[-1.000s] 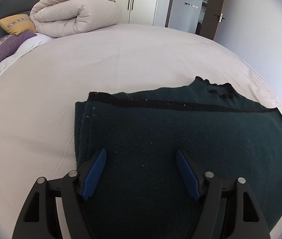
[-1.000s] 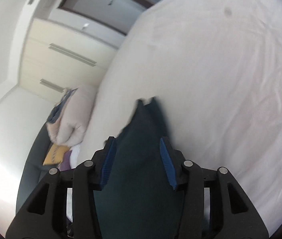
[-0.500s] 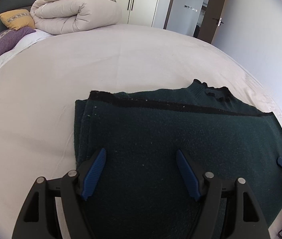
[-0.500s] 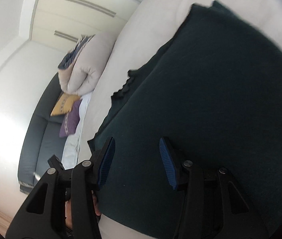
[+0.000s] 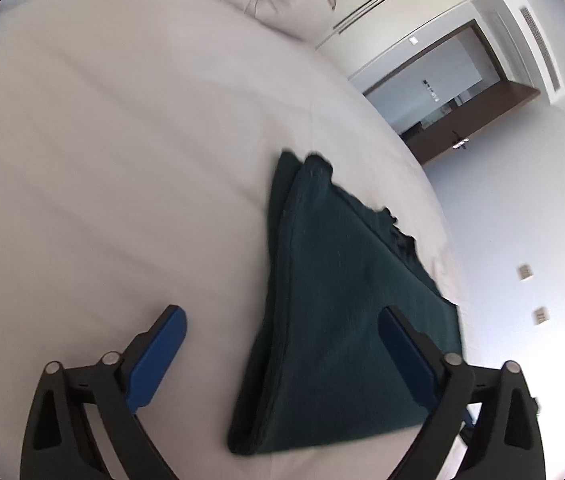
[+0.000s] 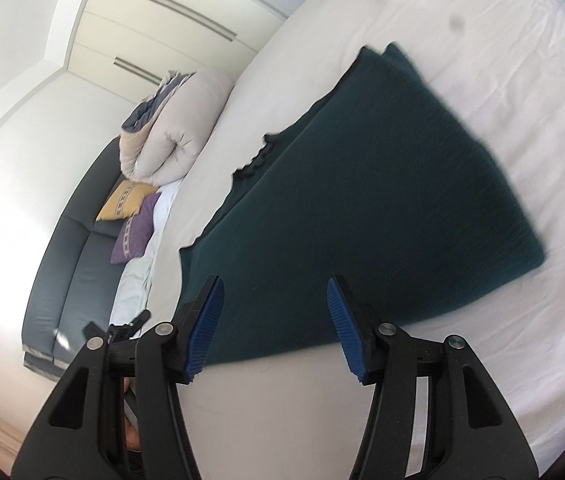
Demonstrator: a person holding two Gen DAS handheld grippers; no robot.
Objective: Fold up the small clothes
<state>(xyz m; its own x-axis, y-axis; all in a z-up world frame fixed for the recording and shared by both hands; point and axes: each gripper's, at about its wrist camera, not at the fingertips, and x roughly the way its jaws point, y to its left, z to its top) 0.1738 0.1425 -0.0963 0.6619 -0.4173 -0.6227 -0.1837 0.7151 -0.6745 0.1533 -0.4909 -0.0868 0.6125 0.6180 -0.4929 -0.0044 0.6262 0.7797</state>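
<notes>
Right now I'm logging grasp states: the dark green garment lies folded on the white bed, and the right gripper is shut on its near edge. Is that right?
Not quite. The right wrist view shows the right gripper open, holding nothing. The dark green garment does lie folded on the white bed.
</notes>
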